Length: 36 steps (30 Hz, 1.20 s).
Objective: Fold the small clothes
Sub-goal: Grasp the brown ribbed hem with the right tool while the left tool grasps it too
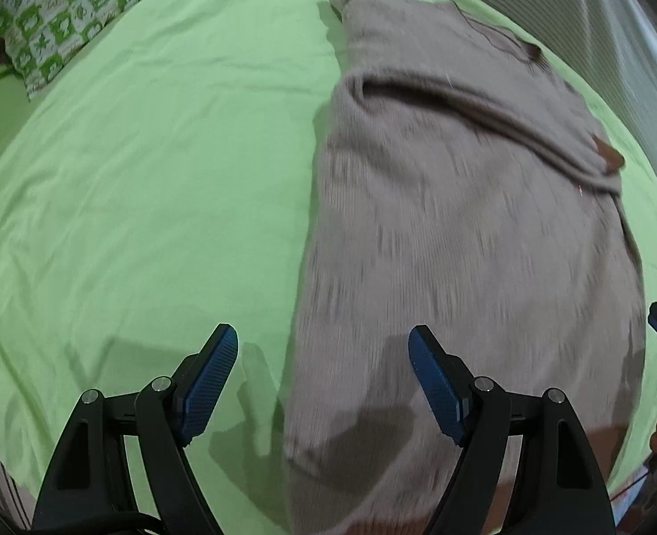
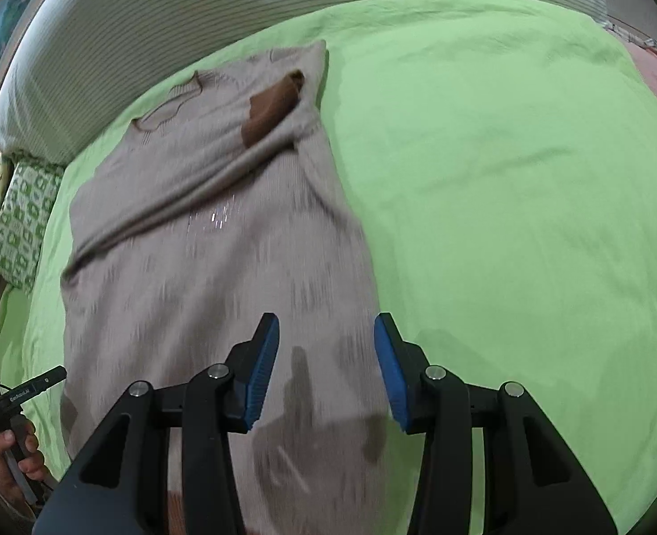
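One beige sweater (image 2: 221,240) on green sheet (image 2: 506,178); one patterned pillow (image 1: 56,13). Your left gripper (image 1: 324,356) and right gripper (image 2: 327,347): jaws apart, empty. Label unreadable.

Black claw (image 1: 321,341) frames, blue ribbed pads (image 2: 263,372), silver screws.

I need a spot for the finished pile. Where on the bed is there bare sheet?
Bare green sheet runs from the sweater's left edge to the patterned pillow. More lies off its other edge, toward the pink cloth. The middle is taken: the sweater and both open tools, left tool, right tool.
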Motion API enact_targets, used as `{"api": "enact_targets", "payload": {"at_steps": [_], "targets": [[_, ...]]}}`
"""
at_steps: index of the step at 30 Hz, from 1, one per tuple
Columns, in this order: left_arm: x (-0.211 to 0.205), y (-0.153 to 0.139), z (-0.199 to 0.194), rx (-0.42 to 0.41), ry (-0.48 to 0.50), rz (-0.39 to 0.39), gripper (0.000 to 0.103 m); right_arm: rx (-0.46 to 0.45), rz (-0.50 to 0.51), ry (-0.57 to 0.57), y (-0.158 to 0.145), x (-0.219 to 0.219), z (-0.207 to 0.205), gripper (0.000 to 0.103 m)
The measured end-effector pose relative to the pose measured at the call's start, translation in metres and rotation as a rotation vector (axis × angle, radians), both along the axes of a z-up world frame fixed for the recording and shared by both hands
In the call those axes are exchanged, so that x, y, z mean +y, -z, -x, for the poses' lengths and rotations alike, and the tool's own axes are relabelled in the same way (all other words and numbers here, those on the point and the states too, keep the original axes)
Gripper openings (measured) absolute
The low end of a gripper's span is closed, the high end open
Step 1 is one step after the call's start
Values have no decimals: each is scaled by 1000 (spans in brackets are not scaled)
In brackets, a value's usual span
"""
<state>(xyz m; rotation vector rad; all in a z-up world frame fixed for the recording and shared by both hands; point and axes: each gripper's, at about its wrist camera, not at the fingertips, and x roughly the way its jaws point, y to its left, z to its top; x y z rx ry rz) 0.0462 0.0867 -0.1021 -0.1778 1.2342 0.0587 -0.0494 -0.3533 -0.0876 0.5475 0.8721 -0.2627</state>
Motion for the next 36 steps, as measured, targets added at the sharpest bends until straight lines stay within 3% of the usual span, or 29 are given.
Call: {"api": "enact_targets", "payload": {"at_steps": [15, 27, 29, 32, 33, 34, 35, 36], "targets": [[-12, 28, 100, 107, 75, 184, 80, 27, -27, -10, 17, 49, 96, 46], [-17, 36, 108, 113, 79, 307, 79, 47, -147, -29, 49, 73, 110, 48], [-23, 35, 106, 105, 100, 339, 72, 20, -182, -36, 49, 74, 110, 48], [-36, 38, 101, 121, 139, 340, 49, 24, -163, -76, 49, 81, 103, 44], [-40, 38, 100, 122, 148, 334, 36, 22, -153, -89, 49, 83, 102, 39], [-42, 40, 98, 125, 153, 334, 22, 29, -148, -93, 49, 84, 101, 22], [-42, 41, 97, 126, 154, 355, 16, 28, -151, -88, 49, 83, 101, 10], [-40, 41, 97, 125, 152, 383, 14, 14, -163, -79, 48, 80, 104, 10]]}}
